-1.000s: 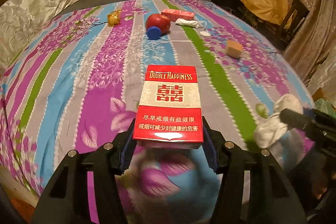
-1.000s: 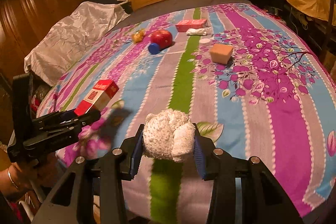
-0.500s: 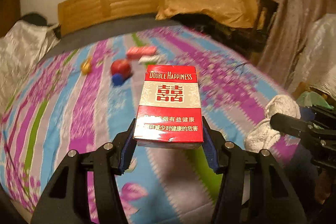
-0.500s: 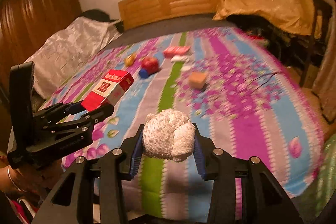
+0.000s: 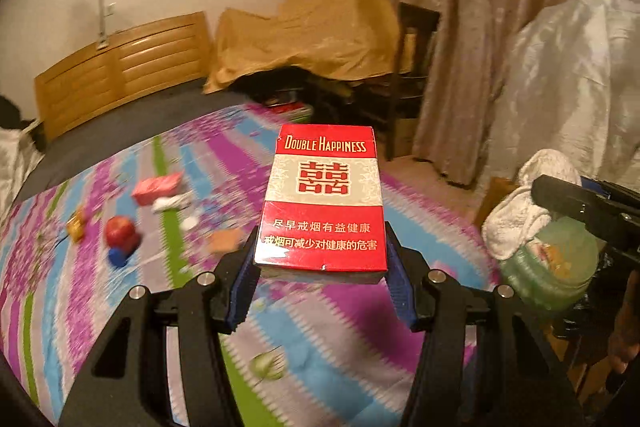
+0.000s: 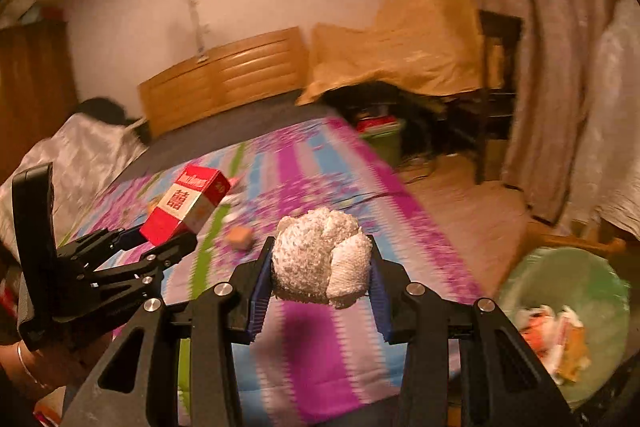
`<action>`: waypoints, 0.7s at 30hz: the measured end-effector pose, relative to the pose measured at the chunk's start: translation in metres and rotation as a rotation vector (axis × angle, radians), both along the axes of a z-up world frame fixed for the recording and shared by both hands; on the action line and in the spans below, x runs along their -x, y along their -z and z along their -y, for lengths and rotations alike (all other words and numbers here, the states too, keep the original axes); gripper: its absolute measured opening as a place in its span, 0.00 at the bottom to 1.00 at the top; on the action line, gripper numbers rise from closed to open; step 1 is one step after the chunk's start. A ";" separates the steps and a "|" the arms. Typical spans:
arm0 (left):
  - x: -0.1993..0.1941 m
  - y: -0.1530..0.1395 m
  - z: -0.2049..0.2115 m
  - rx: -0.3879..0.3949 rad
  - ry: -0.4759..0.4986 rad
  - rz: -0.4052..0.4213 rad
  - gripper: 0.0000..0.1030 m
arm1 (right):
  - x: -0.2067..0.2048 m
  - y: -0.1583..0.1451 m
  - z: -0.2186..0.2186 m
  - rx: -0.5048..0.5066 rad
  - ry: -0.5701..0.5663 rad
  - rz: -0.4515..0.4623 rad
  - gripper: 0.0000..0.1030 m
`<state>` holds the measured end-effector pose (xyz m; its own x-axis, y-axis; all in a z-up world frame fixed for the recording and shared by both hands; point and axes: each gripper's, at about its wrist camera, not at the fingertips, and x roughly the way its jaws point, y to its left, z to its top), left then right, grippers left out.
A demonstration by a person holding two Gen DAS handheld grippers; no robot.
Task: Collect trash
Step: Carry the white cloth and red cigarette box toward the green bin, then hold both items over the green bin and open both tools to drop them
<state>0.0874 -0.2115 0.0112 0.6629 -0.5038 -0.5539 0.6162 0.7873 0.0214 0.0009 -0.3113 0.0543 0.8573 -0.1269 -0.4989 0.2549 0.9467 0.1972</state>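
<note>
Between the left gripper's (image 5: 322, 267) pads sits a red cigarette pack (image 5: 323, 199), clamped by its near end; its long axis runs straight out along the fingers, brand end pointing away. The right gripper (image 6: 320, 281) squeezes a balled white rag (image 6: 321, 262). Both loads hang above the striped bedspread (image 5: 360, 327), left of the green-lined trash bin (image 6: 592, 279) on the floor. This looks like the carry stage; next, each must be brought over the bin's mouth and released, though blur obscures its rim.
</note>
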 end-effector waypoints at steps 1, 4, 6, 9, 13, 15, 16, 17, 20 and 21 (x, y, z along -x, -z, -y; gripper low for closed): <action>0.001 -0.001 0.009 -0.001 0.016 0.002 0.52 | 0.006 -0.001 0.009 0.002 0.023 0.002 0.42; 0.002 -0.005 0.040 0.003 0.069 0.001 0.52 | 0.028 -0.006 0.043 0.015 0.101 0.005 0.42; 0.003 -0.008 0.062 0.008 0.105 0.000 0.52 | 0.043 -0.008 0.063 0.026 0.145 0.005 0.42; 0.010 -0.013 0.094 0.013 0.153 0.006 0.52 | 0.066 -0.010 0.095 0.033 0.215 0.004 0.42; 0.020 -0.017 0.136 0.003 0.229 0.008 0.52 | 0.096 -0.011 0.134 0.060 0.300 -0.010 0.42; 0.026 -0.016 0.160 -0.018 0.274 0.004 0.52 | 0.111 -0.010 0.155 0.078 0.352 -0.023 0.42; 0.030 -0.015 0.171 -0.028 0.293 0.002 0.52 | 0.120 -0.010 0.168 0.078 0.380 -0.031 0.42; 0.032 -0.015 0.183 -0.041 0.319 -0.002 0.52 | 0.128 -0.009 0.179 0.076 0.407 -0.036 0.43; 0.044 -0.014 0.214 -0.066 0.387 0.004 0.52 | 0.147 -0.002 0.206 0.077 0.472 -0.073 0.43; 0.048 -0.013 0.222 -0.071 0.406 0.006 0.52 | 0.151 0.000 0.213 0.083 0.488 -0.088 0.43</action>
<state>0.0398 -0.4332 0.0241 0.4216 -0.6856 -0.5935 0.8761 0.4767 0.0717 -0.1504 -0.5242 0.0541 0.6435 -0.5448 -0.5376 0.6840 0.7245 0.0845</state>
